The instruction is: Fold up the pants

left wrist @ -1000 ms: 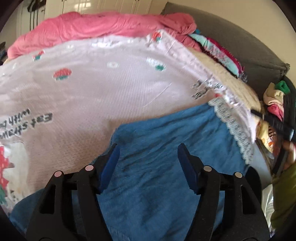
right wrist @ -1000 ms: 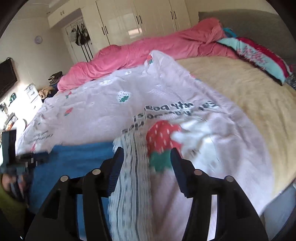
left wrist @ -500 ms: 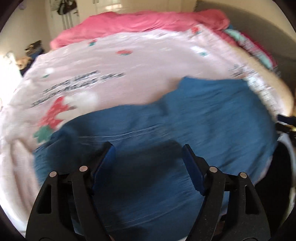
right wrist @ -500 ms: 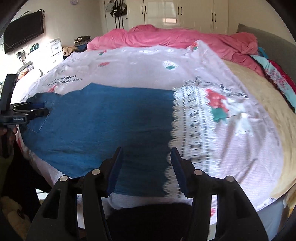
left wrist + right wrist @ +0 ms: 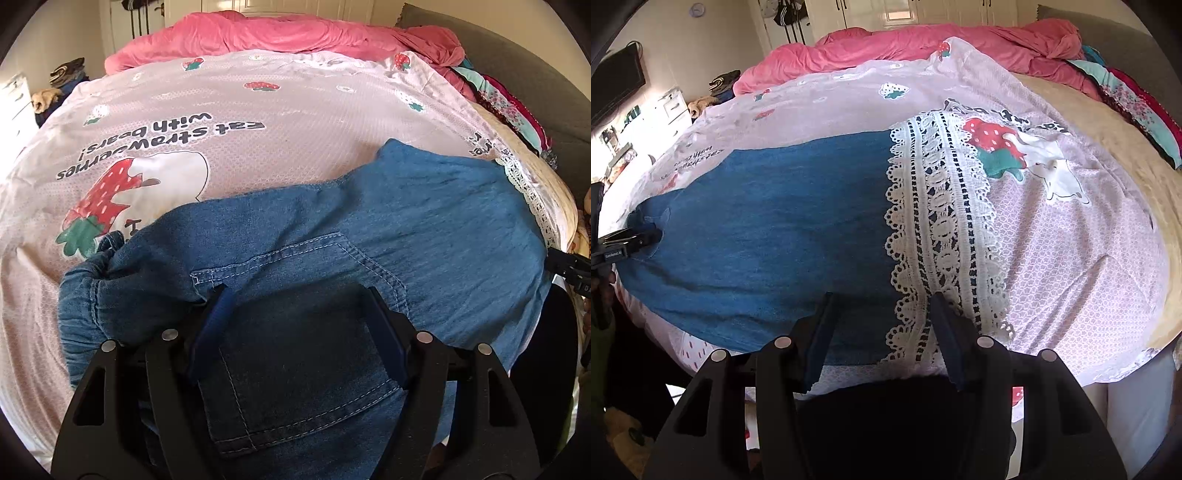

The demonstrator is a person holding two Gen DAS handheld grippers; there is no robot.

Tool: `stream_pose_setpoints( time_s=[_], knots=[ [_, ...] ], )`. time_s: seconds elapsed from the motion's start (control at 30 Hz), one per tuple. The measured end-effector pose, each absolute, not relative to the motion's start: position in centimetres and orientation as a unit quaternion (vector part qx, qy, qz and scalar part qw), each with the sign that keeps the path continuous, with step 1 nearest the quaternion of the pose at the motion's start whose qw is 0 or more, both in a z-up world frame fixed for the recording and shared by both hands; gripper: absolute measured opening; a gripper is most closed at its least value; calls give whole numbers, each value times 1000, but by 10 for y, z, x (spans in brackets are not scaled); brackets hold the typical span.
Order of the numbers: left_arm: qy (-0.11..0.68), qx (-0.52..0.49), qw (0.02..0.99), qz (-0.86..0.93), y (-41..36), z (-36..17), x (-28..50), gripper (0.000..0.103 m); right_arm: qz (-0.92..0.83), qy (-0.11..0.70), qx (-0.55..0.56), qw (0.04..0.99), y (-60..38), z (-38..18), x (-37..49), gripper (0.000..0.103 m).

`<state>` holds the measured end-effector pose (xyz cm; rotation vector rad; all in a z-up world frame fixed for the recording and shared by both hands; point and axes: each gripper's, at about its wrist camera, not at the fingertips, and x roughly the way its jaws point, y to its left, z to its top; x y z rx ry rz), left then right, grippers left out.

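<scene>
Blue denim pants [image 5: 406, 236] with white lace cuffs [image 5: 934, 221] lie spread across a pink strawberry-print sheet [image 5: 258, 110] on the bed. In the left wrist view my left gripper [image 5: 295, 295] is open, fingers over the waistband end beside a back pocket [image 5: 295, 266]. In the right wrist view my right gripper [image 5: 882, 299] is open over the lace cuff end at the bed's near edge. The left gripper also shows in the right wrist view [image 5: 635, 236] at the far left, at the waistband. The right gripper's tip shows at the right edge of the left wrist view [image 5: 569, 266].
A pink duvet [image 5: 923, 44] is bunched along the far side of the bed. Patterned pillows [image 5: 1137, 103] lie at the right by a grey headboard [image 5: 535, 74]. A beige blanket [image 5: 1108, 129] covers the right side. Drawers and clothes [image 5: 672, 107] stand at the left; wardrobes behind.
Both grippers swung to opposite ends of the pants: the left now sits over the waistband and pocket, the right over the lace cuff. Both stayed open.
</scene>
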<state>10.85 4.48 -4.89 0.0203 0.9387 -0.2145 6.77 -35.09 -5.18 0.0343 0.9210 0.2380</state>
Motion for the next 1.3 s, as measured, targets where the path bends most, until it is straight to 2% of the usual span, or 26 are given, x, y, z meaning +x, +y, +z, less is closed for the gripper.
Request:
stream_pose_setpoints(
  time_s=[0.13,0.2,0.37,0.57,0.77,0.97,1.03,1.23,1.3],
  knots=[
    [445,4,890,-100,43,-43,104,66,124,440,24,889,-355,-48,64,54],
    [438,-3,893,-105,40,-32,97,70,122,431,22,894,-356,-42,57,60],
    [424,1,893,-150,14,-16,74,73,138,414,31,899,-351,-29,42,60],
    [447,54,873,-188,-34,-39,56,77,141,440,10,887,-332,-39,43,62],
    [452,76,870,-179,-38,-59,54,78,152,458,33,875,-334,-54,43,66],
    [445,47,872,-199,-37,-36,50,80,143,410,55,899,-353,-26,29,66],
    [435,47,876,-204,-41,-25,51,83,125,396,69,907,-365,-19,26,73],
    [414,54,879,-230,-68,5,72,86,87,387,110,911,-395,-24,26,75],
    [412,63,875,-245,-85,11,86,90,83,389,121,910,-401,-27,29,75]
  ],
)
